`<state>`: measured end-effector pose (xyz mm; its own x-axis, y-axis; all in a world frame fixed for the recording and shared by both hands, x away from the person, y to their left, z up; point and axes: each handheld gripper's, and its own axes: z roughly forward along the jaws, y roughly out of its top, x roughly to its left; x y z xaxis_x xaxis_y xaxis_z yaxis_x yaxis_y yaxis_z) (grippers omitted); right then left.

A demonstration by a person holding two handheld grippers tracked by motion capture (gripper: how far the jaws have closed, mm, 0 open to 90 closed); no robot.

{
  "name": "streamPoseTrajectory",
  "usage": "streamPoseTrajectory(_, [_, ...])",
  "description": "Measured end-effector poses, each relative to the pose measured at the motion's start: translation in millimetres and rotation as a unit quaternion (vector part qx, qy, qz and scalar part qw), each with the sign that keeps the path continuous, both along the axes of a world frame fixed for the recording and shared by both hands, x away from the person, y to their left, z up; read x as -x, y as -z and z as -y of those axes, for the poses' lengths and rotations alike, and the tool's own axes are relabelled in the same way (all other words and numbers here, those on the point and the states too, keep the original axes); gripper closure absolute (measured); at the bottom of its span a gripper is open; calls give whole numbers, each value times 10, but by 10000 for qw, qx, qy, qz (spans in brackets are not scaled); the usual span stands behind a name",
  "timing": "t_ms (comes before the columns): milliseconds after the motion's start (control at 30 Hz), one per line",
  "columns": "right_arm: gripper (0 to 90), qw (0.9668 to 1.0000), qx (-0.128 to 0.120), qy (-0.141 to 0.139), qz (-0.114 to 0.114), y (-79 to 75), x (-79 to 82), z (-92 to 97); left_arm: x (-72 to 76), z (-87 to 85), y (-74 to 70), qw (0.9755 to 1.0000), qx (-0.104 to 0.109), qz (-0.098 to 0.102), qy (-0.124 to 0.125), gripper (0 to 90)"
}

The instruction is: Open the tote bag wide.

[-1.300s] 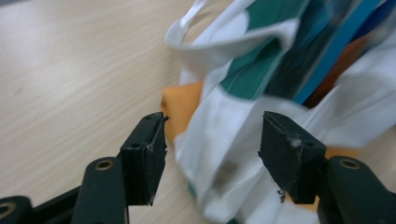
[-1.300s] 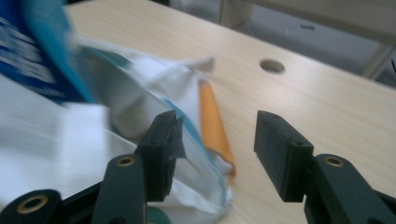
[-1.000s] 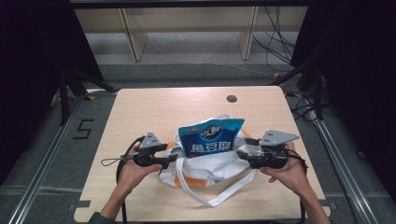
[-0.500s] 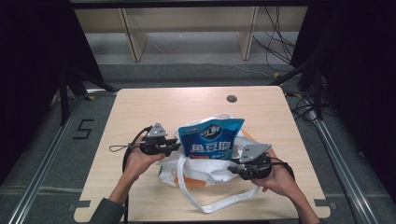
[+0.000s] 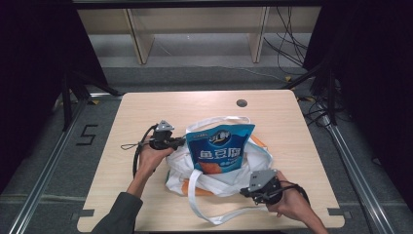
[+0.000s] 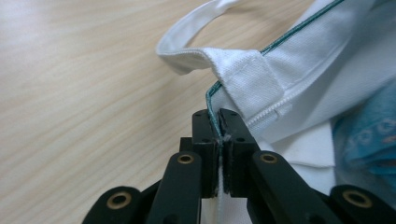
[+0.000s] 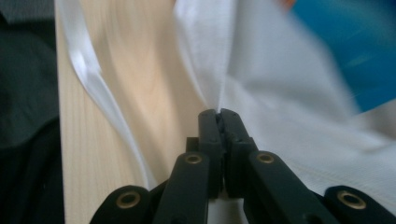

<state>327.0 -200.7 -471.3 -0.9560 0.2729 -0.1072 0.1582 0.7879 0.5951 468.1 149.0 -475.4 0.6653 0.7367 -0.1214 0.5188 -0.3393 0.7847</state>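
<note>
Both grippers clamp the white tote bag (image 5: 219, 180) mid-surface: left gripper (image 5: 176, 142) jaws clenched on its green-piped rim, right gripper (image 5: 246, 191) jaws pinching the near edge; blue snack pouch (image 5: 220, 148) stands half inside; judged partway, pouch not yet fully seated.

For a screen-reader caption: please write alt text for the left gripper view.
The left tool, its two black jaws shut, pinches the green-piped rim of a white fabric tote bag on a light wooden table. A white fabric strap sewn to the rim loops away above the jaws, and a blurred blue snack packet shows at the right edge.
</note>
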Motion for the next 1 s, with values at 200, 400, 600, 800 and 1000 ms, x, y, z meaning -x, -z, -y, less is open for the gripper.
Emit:
streamPoseTrajectory(200, [883,9995,148,194,-202,245,30,-84,-103,96,324,9996,-151,-150,-162,849])
streamPoseTrajectory(400, [643,9987,-248,310,-321,95,37,-60,126,-35,-30,9997,-123,70,-223,645])
streamPoseTrajectory(600, [555,9884,-1260,725,434,-538,57,171,587,-95,-293,9994,147,303,83,541])
streamPoseTrajectory(800, [551,9713,-1340,1677,1026,-786,-247,387,844,-50,-303,9979,496,171,373,518])
streamPoseTrajectory(1000, [555,9711,-1221,1864,851,-652,-576,339,778,-4,-191,9985,481,221,153,601])
